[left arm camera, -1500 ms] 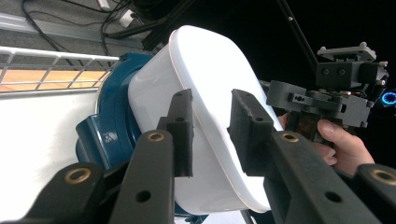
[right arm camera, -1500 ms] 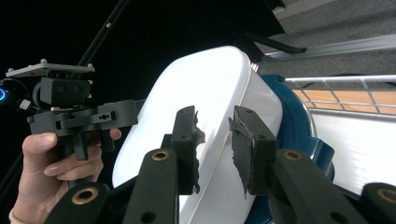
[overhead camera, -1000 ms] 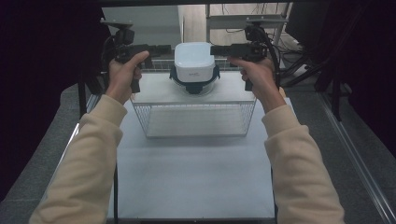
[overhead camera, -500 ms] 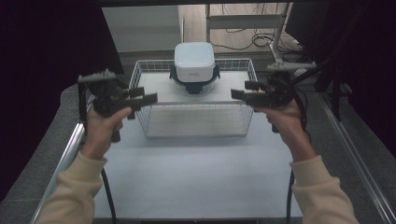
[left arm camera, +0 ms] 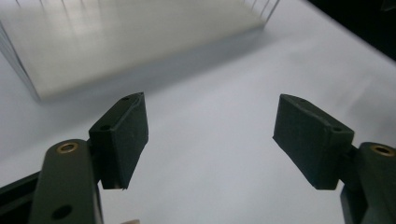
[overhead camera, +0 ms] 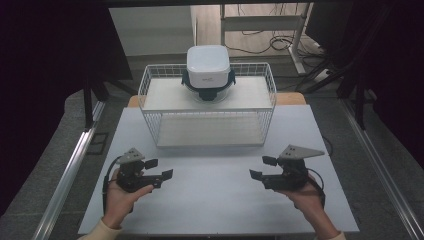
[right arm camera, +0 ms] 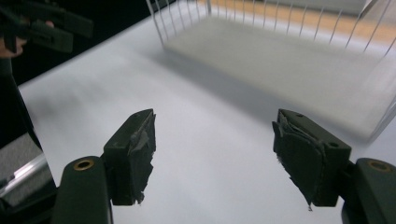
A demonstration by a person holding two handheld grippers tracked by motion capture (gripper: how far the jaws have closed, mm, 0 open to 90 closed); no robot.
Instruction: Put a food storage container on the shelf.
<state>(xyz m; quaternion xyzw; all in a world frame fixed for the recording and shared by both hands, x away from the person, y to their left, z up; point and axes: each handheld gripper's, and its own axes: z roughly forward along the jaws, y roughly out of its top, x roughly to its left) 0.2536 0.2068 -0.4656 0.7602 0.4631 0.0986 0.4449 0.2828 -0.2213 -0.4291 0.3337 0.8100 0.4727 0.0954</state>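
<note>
The white square lidded food box with dark blue clips (overhead camera: 208, 72) sits on top of the white wire basket shelf (overhead camera: 207, 107), at the far side of the table. Both grippers are low and near the person, at the front edge. So the box lies far ahead of the fingers and higher up than them. It sits in the middle, between the two hands, and neither hand looks nearer to it than the other. The box looks about as wide as it is long, so it has no clear long side.

The left gripper (overhead camera: 159, 175) rests in the left hand, close over the table. Its jaws have just been opening, and they stand wide apart with nothing between them. The right gripper (overhead camera: 260, 169) is wide open too and holds nothing. In the left gripper view its black pads (left arm camera: 122, 137) point at the bare table and the front of the basket.

The flat white table top (overhead camera: 215, 200) is smooth and has nothing else on it. Behind it are a grey floor, some cables and dark walls.

I think both hands would need to go forward and up to reach the box.
</note>
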